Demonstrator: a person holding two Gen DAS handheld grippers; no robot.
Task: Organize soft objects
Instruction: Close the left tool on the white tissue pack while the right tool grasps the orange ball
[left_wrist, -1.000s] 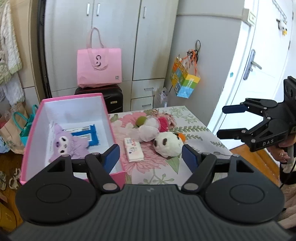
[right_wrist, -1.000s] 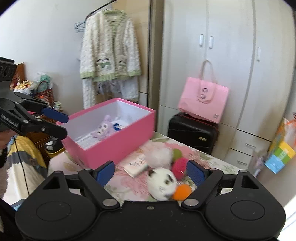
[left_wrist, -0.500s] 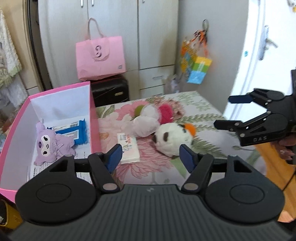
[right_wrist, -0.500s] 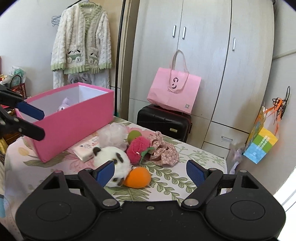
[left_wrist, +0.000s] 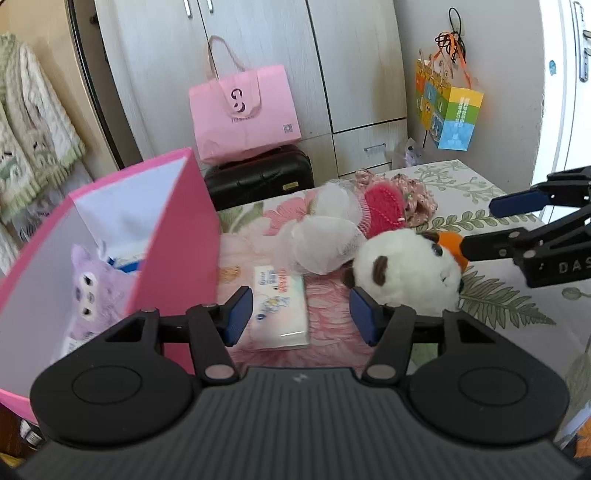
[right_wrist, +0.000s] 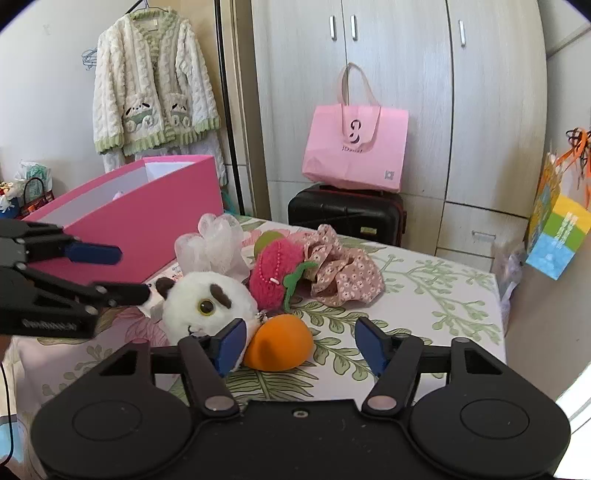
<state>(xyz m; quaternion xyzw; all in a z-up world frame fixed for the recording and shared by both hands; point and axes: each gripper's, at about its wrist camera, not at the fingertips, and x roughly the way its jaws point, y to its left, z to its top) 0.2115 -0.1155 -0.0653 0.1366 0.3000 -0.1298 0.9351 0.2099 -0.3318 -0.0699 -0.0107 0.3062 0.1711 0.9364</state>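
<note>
Purple plush (left_wrist: 98, 284) lies in pink box (left_wrist: 177, 236); beside it, panda plush (left_wrist: 406, 273) remains out. Both hand-held grippers, left (left_wrist: 301, 314) and right (right_wrist: 301, 345), closing, empty.

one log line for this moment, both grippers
left gripper: closing, empty, above tissue pack | right gripper: closing, empty, at orange toy | pink box: purple plush inside

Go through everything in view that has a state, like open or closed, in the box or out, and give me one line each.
pink box: lid off, open at the top
purple plush: inside the pink box
tissue pack: out on the table, flat
panda plush: out on the table
orange sponge: out on the table, against the panda plush
wardrobe doors: shut
left tool: closing, nothing gripped
right tool: closing, nothing gripped
</note>
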